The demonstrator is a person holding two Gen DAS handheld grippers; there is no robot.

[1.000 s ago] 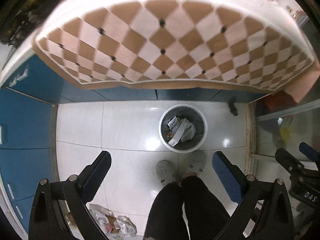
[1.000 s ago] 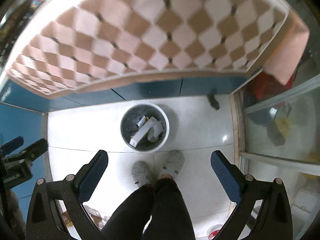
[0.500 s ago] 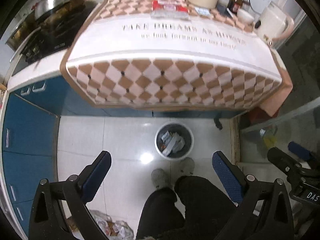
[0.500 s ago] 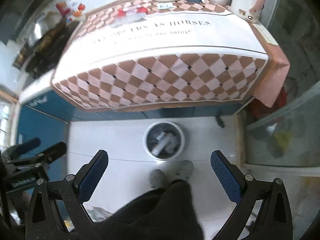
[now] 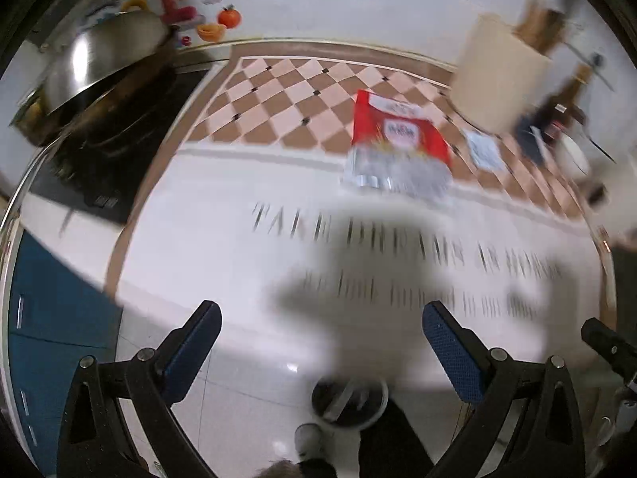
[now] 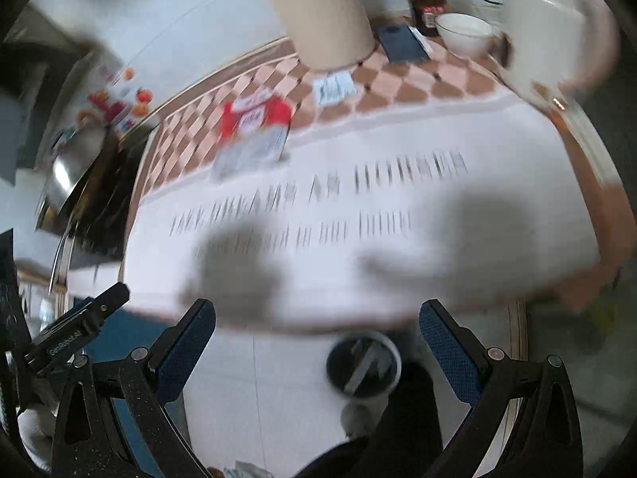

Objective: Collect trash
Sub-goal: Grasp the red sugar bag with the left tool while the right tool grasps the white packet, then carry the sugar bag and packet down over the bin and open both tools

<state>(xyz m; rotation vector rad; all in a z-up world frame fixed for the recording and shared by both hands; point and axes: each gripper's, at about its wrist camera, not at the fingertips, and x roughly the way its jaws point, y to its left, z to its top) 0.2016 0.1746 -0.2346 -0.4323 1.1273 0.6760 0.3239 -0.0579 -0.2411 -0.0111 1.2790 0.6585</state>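
A red and silver snack wrapper lies on the checkered far part of the tablecloth; it also shows in the right wrist view. A small paper scrap lies to its right, also in the right wrist view. A round trash bin with litter stands on the floor below the table edge, also in the right wrist view. My left gripper is open and empty, above the table's near edge. My right gripper is open and empty. Both views are motion-blurred.
A beige utensil holder, brown bottle, dark phone, white bowl and kettle stand at the back right. A wok on a stove is at the left. Blue cabinets line the left side.
Both grippers have swung upward from the floor bin toward the tabletop. The wrapper and countertop items are now central; the bin has dropped to the lower edge. Both stay open.
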